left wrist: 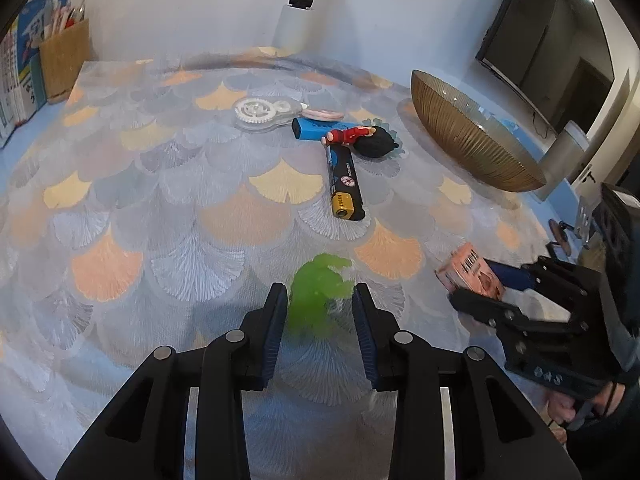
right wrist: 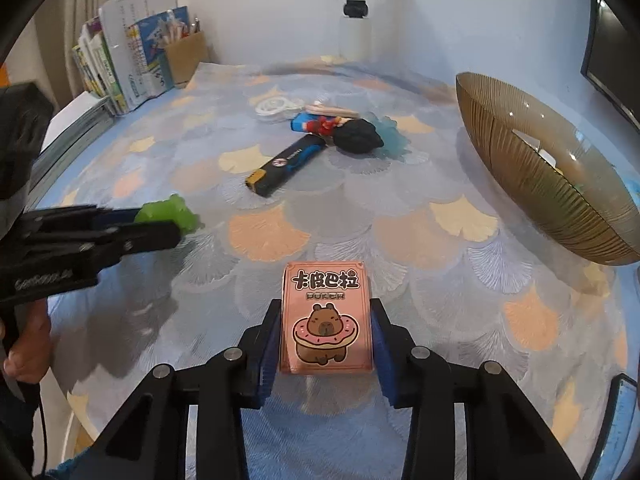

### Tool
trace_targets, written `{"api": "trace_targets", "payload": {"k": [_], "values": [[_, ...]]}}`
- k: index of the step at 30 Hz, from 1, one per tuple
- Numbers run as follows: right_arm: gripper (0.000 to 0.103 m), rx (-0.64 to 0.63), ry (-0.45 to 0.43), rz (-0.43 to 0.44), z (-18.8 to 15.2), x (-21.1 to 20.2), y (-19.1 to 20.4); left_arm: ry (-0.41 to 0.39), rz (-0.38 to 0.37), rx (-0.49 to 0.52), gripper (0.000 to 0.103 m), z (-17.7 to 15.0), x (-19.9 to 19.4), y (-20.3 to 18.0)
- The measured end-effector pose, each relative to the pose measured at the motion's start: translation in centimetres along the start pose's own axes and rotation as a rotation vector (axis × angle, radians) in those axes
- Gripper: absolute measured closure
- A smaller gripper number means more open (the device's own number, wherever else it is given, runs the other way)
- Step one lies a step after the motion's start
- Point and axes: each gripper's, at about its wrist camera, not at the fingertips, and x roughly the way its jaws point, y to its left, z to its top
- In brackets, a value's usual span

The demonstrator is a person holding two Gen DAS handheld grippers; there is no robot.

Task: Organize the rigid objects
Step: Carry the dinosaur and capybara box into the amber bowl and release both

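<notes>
A translucent green toy figure [left wrist: 316, 300] stands between the fingers of my left gripper [left wrist: 320, 292], low over the patterned tablecloth. Its jaws stand apart, with a gap showing on the toy's right side. The right wrist view shows the same green toy [right wrist: 172, 212] at that gripper's tips. My right gripper [right wrist: 326, 304] is shut on a pink playing-card box [right wrist: 326, 320] with a cartoon animal in a doughnut, both pads against its sides. From the left wrist view, the pink box [left wrist: 468, 276] and right gripper [left wrist: 472, 296] sit at the right.
A ribbed golden bowl [right wrist: 540, 184] stands at the right. Mid-table lies a pile: a black-and-yellow stick [left wrist: 346, 184], a blue block [left wrist: 312, 128], a red figurine [left wrist: 350, 135], a black lump [left wrist: 376, 144] and a clear gear dispenser [left wrist: 260, 112]. Books and a cardboard holder [right wrist: 188, 56] line the far left.
</notes>
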Motion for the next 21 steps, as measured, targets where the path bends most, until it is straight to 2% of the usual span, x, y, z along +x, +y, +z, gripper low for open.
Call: {"api": "trace_targets", "payload": {"k": [1, 3, 8, 14, 17, 21], "values": [[0.063, -0.007, -0.003, 0.012, -0.2, -0.2, 0.0, -0.002, 0.002, 0.004, 0.073, 0.0, 0.1, -0.2], [0.063, -0.028, -0.004, 0.036, -0.8, -0.6, 0.3, -0.001, 0.006, 0.004, 0.086, 0.0, 0.3, -0.5], [0.064, -0.005, -0.022, 0.068, -1.5, -2.3, -0.7, -0.040, -0.006, 0.063, 0.086, 0.9, -0.5, -3.0], [0.064, 0.061, -0.138, -0.025, 0.6, -6.6, -5.7, -0.103, -0.062, 0.178, 0.086, 5.3, -1.2, -8.4], [0.064, 0.093, -0.185, -0.109, 2.2, -8.5, -9.1, -0.140, -0.076, 0.234, 0.086, 8.5, -0.8, -11.8], [0.064, 0.195, -0.203, -0.201, 4.1, -9.5, -15.3, -0.169, -0.109, 0.235, 0.086, 13.1, 1.6, -15.7]]}}
